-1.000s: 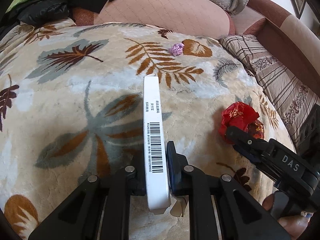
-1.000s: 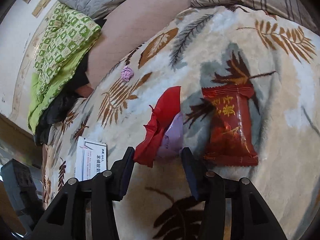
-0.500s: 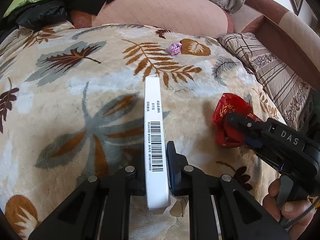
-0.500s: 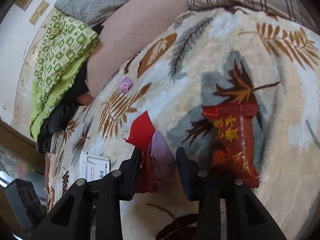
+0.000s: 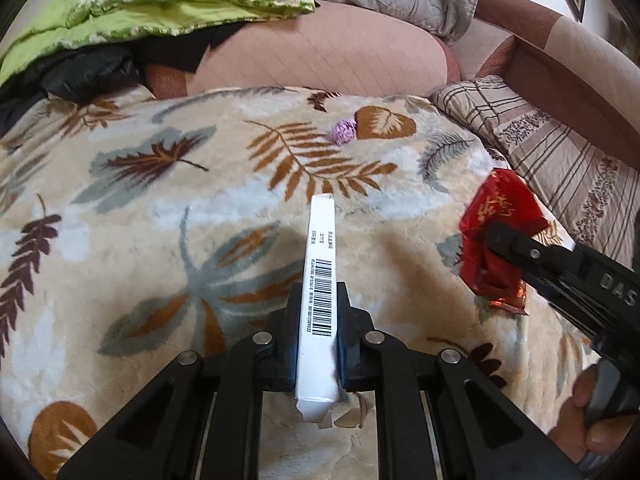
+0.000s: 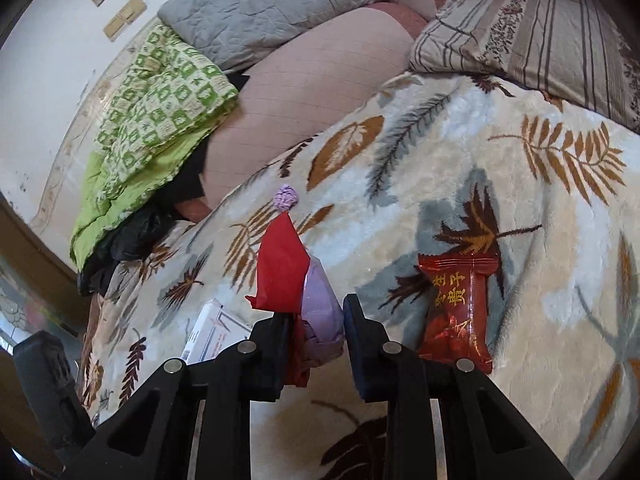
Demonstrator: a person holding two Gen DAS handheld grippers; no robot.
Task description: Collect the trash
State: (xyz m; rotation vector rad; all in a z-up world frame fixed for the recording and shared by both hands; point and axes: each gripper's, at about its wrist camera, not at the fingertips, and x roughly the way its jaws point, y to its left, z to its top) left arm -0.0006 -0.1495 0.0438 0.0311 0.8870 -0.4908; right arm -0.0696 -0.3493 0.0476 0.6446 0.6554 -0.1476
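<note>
Left wrist: left gripper (image 5: 316, 344) clamped on one white carton (image 5: 318, 304), edge-up over the leaf blanket (image 5: 132, 248); one purple wad (image 5: 342, 131) far ahead. Right wrist: right gripper (image 6: 314, 334) pinching one red-and-lilac wrapper bundle (image 6: 298, 292), apparently lifted; one red candy packet (image 6: 456, 312) just right of the fingers. Loose wrapper likely to slip.

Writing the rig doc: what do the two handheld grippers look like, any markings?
Both the left gripper and the right gripper are matte black plastic, with angular linkage arms pinned by round silver rivets and flat dark finger pads. Seen from the left wrist view, the right gripper's body carries white raised letters "DAS". No cables or sleeves show.
</note>
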